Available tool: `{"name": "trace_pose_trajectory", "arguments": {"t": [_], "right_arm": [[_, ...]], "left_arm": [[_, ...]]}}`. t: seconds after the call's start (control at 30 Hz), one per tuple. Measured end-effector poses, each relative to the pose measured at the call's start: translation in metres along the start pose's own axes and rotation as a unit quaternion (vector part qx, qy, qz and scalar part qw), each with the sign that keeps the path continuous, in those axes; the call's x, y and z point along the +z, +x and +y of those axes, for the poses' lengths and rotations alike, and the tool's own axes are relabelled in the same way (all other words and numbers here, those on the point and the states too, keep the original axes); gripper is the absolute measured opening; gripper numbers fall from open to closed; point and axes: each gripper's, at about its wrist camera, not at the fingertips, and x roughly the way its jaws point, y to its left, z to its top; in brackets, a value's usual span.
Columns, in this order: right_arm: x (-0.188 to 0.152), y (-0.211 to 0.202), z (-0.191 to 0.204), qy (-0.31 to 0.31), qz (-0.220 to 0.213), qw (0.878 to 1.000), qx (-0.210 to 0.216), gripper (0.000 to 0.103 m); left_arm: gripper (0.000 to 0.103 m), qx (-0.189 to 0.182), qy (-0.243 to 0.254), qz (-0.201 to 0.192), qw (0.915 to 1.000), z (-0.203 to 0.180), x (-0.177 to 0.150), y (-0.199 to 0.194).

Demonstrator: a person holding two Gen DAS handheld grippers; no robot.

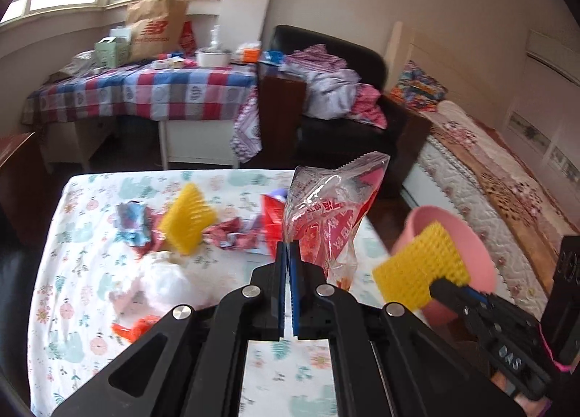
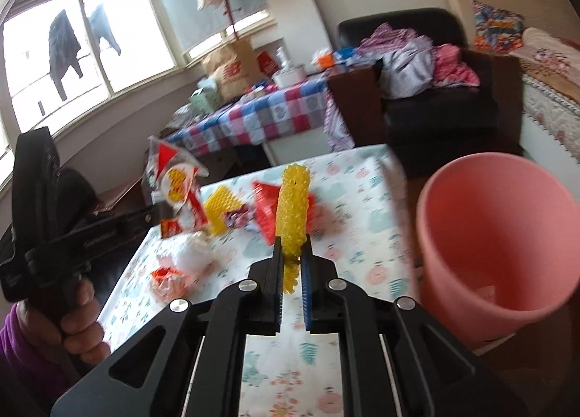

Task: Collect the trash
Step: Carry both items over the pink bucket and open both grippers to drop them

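Observation:
My left gripper (image 1: 289,248) is shut on a clear and red plastic wrapper (image 1: 331,210) and holds it up above the table. In the right wrist view the wrapper (image 2: 175,181) hangs at the left. My right gripper (image 2: 293,252) is shut on a yellow bumpy sheet (image 2: 291,212), which also shows in the left wrist view (image 1: 422,266), right in front of the pink bin (image 1: 467,254). The pink bin (image 2: 500,235) stands open beside the table's right edge. More trash lies on the table: another yellow sheet (image 1: 186,217), crumpled wrappers (image 1: 232,234), a white wad (image 1: 163,279).
The table has a floral cloth (image 1: 90,308). Behind it stand a checked-cloth table (image 1: 145,90) with clutter, a black armchair (image 1: 344,119) with clothes and a bed (image 1: 489,170) at the right. An orange wrapper (image 1: 132,330) lies near the left gripper.

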Motion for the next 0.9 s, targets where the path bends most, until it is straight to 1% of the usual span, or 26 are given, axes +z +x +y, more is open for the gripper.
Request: {"name": "trace_pose_trajectory", "arguments": {"t": [0.23,0.33,0.5,0.7,0.9], "right_arm": [[0.008,-0.029,-0.043,0.031,-0.039,0.997,-0.059,0.009],[0.010,-0.040,-0.065,0.047,-0.053,0.994,-0.087,0.009],[0.007,-0.054,-0.102,0.072,-0.063,0.987,-0.129,0.009],[0.000,-0.058,-0.131,0.096,-0.060,0.983,-0.147,0.009],[-0.009,-0.055,-0.144,0.103,-0.045,0.982,-0.152,0.009]], "left_arm": [[0.002,-0.055,0.020,0.023,0.9980,-0.047,0.002,0.012],[0.002,-0.077,0.037,0.032,0.9958,-0.072,0.005,0.021],[0.002,-0.112,0.075,0.048,0.9897,-0.118,0.007,0.038],[0.002,-0.145,0.102,0.071,0.9815,-0.171,0.003,0.062],[0.002,-0.158,0.107,0.111,0.9753,-0.198,-0.006,0.092]]}}
